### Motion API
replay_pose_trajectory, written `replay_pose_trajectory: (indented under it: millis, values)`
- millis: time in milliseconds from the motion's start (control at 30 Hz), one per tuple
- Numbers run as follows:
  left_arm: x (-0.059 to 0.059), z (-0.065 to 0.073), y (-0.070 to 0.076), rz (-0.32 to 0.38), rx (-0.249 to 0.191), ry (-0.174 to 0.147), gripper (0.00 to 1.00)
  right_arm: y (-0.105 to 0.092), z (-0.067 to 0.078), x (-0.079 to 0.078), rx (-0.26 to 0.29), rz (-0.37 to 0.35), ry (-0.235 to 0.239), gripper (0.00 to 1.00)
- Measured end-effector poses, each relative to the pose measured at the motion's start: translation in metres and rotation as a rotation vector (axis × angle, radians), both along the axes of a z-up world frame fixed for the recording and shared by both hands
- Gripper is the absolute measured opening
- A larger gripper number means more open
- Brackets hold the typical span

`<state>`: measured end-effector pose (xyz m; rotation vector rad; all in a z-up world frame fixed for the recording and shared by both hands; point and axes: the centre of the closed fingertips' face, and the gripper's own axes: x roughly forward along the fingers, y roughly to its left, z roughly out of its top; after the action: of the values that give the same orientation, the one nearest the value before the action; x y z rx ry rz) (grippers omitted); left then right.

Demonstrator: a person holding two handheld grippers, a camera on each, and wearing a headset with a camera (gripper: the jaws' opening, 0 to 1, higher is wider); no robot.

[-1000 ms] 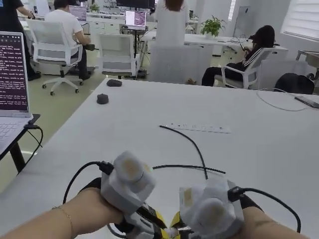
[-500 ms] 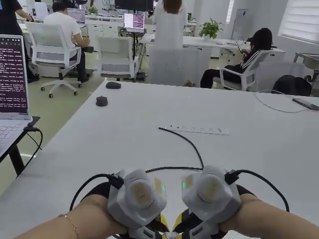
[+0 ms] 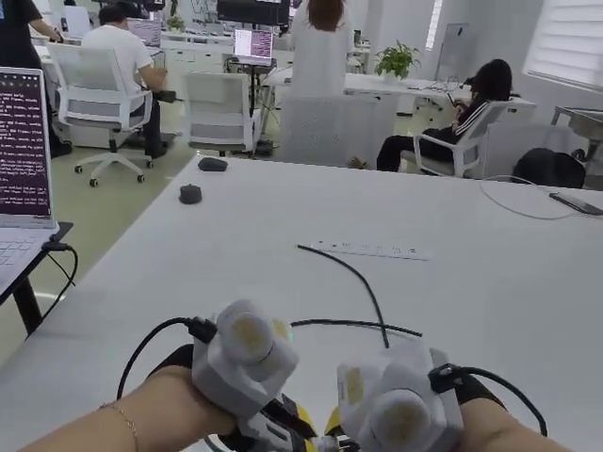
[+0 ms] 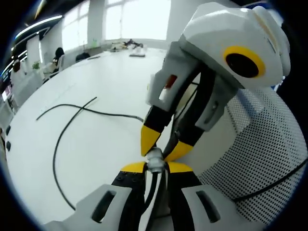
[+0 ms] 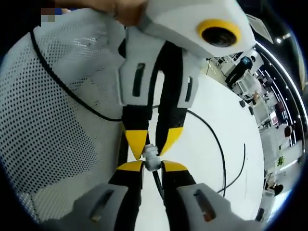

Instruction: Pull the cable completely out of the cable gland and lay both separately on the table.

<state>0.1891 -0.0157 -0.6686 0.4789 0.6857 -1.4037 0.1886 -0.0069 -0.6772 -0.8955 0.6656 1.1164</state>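
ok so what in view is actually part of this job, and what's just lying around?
Job: cable gland, cable, left gripper, right gripper.
Lying about: power strip, mouse, laptop.

Bright office — white desks (image 3: 405,85), swivel chairs (image 3: 91,92), blinds (image 3: 565,42).

The left gripper (image 4: 156,167) and the right gripper (image 5: 151,166) are facing tip to tip — both are pinching their jaws closed.
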Motion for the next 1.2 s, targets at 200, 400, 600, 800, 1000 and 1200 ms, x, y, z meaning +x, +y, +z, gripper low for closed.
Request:
replay_pose_trajectory:
  millis: [200,400,600,800,1000,1200]
  values:
    - [0.004,-0.003,0.004,-0.001,0.034,-0.067,0.16,-0.016,-0.007,0.016,0.012,-0.075,-0.028,0.17]
    - [0.014,-0.002,0.005,0.033,0.035,-0.094,0.16,-0.023,-0.008,0.021,0.006,-0.114,-0.042,0.05]
    - [0.020,-0.014,0.017,0.017,0.140,-0.179,0.16,-0.052,-0.017,0.029,-0.075,-0.221,-0.032,0.05]
    - [0.025,-0.015,0.022,0.032,0.160,-0.199,0.16,-0.076,-0.024,0.033,-0.130,-0.326,-0.008,0.05]
    - [0.030,-0.014,0.026,0.060,0.164,-0.202,0.16,-0.099,-0.030,0.033,-0.196,-0.408,0.013,0.06]
    - [0.027,-0.010,0.021,0.061,0.136,-0.193,0.16,-0.080,-0.028,0.030,-0.153,-0.351,0.003,0.21]
